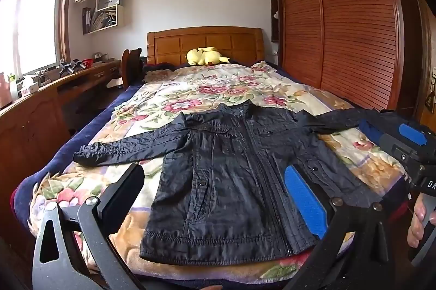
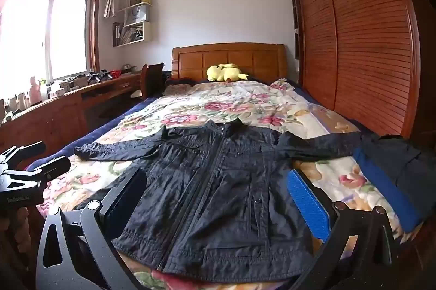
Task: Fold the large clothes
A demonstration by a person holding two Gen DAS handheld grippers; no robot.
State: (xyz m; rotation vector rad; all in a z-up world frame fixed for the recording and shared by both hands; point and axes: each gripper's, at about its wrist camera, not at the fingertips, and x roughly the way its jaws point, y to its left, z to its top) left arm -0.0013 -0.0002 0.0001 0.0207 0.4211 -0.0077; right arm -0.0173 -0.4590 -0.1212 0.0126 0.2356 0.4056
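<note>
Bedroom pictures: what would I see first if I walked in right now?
First, the big black jacket spread flat, front up, sleeves stretched out, on the flowery blanket at the near end of the bed. Then the yellow plush toy lying by the wooden headboard. Close up, the two open tools, left and right, hover over the jacket's bottom edge.

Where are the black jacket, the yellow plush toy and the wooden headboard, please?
black jacket [image 1: 231, 175]: left wrist view, front panel.
yellow plush toy [image 2: 226, 72]: right wrist view, body.
wooden headboard [image 1: 218, 40]: left wrist view, centre panel.
</note>
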